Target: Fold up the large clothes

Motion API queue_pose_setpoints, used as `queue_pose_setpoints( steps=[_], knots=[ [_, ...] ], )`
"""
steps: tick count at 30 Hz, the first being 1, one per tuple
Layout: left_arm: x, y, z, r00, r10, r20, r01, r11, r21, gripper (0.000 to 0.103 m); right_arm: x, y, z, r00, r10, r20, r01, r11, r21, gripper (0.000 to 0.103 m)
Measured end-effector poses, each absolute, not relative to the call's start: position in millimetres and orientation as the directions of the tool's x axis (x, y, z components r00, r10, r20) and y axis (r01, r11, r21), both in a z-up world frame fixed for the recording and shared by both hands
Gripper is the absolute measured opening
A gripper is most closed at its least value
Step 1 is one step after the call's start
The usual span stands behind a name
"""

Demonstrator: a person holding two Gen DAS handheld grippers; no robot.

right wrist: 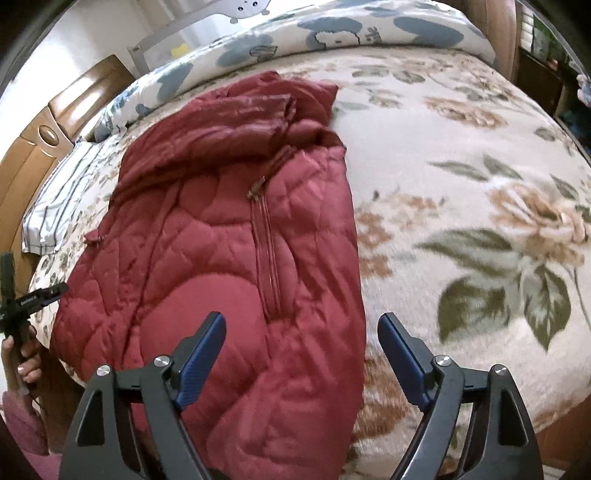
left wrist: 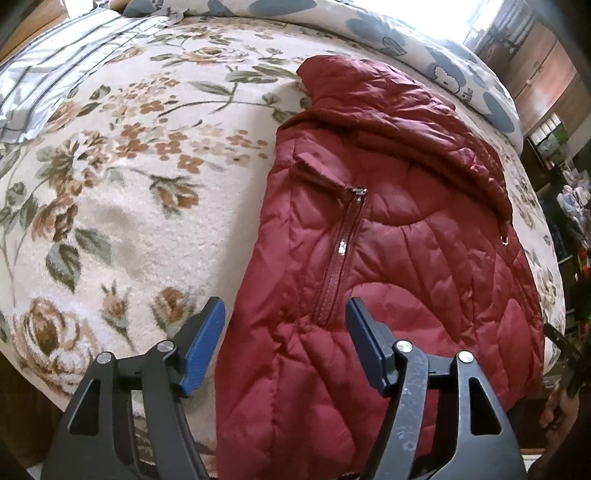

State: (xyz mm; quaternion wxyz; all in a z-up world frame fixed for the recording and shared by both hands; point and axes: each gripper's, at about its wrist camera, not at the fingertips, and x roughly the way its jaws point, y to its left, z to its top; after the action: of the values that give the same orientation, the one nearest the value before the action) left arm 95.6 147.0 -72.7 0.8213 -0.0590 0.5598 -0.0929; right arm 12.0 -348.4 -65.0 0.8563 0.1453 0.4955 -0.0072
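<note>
Left gripper point(left wrist: 284, 321): black linkage arms, silver pivot screws, ribbed blue pads point(left wrist: 205, 347), pale scuffs on one arm. Right gripper point(right wrist: 303, 332): same build. Hand point(right wrist: 22, 358) with pale painted nails; pink fuzzy sleeve point(right wrist: 22, 428) below.

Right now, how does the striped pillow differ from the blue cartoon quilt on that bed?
The striped pillow is white with thin grey lines; the cartoon quilt is white with big blue blotches and drawn figures. The pillow sits at one end of the bed, by the wooden headboard; the quilt runs along the far edge. Both rest on the flowered blanket.
</note>
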Motion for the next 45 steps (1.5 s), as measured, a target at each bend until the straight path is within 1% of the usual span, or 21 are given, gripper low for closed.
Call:
queue_pose_setpoints(
  steps=[1,15,22,29,30,32,34,37,41,45],
  knots=[
    [94,149,-74,0.354,-0.222,-0.908,0.085,0.975,-0.205,0.071,10,-348,-67,0.504,0.137,-0.853,0.156,0.956,0.247,0.086],
    [79,166,-92,0.282,-0.337,-0.898,0.066,0.941,-0.332,0.071,-16,-351,-93,0.463,0.249,-0.851,0.18,0.913,0.365,0.086],
    [68,167,-101,0.25,-0.374,-0.893,0.077,0.927,-0.367,0.071,-21,-351,-98,0.458,0.275,-0.845,0.182,0.902,0.392,0.086],
    [55,164,-105,0.239,-0.386,-0.891,0.107,0.922,-0.371,0.071,-27,-352,-105,0.455,0.307,-0.836,0.179,0.888,0.423,0.085],
    [54,163,-105,0.238,-0.387,-0.891,0.111,0.922,-0.371,0.071,-29,-352,-105,0.456,0.313,-0.833,0.176,0.886,0.429,0.085],
    [53,163,-106,0.235,-0.387,-0.892,0.115,0.922,-0.37,0.071,-31,-353,-107,0.461,0.32,-0.828,0.171,0.883,0.437,0.079],
    [52,162,-107,0.231,-0.387,-0.892,0.122,0.922,-0.368,0.072,-35,-356,-110,0.461,0.335,-0.821,0.172,0.874,0.454,0.071],
    [49,159,-106,0.23,-0.385,-0.894,0.139,0.922,-0.362,0.074,-41,-360,-112,0.47,0.358,-0.807,0.168,0.861,0.48,0.061],
    [45,157,-107,0.224,-0.386,-0.895,0.16,0.92,-0.357,0.074,-47,-364,-115,0.479,0.384,-0.789,0.162,0.845,0.51,0.059],
    [44,153,-109,0.222,-0.389,-0.894,0.173,0.918,-0.356,0.077,-46,-366,-120,0.483,0.414,-0.772,0.166,0.822,0.545,0.062]
  ],
)
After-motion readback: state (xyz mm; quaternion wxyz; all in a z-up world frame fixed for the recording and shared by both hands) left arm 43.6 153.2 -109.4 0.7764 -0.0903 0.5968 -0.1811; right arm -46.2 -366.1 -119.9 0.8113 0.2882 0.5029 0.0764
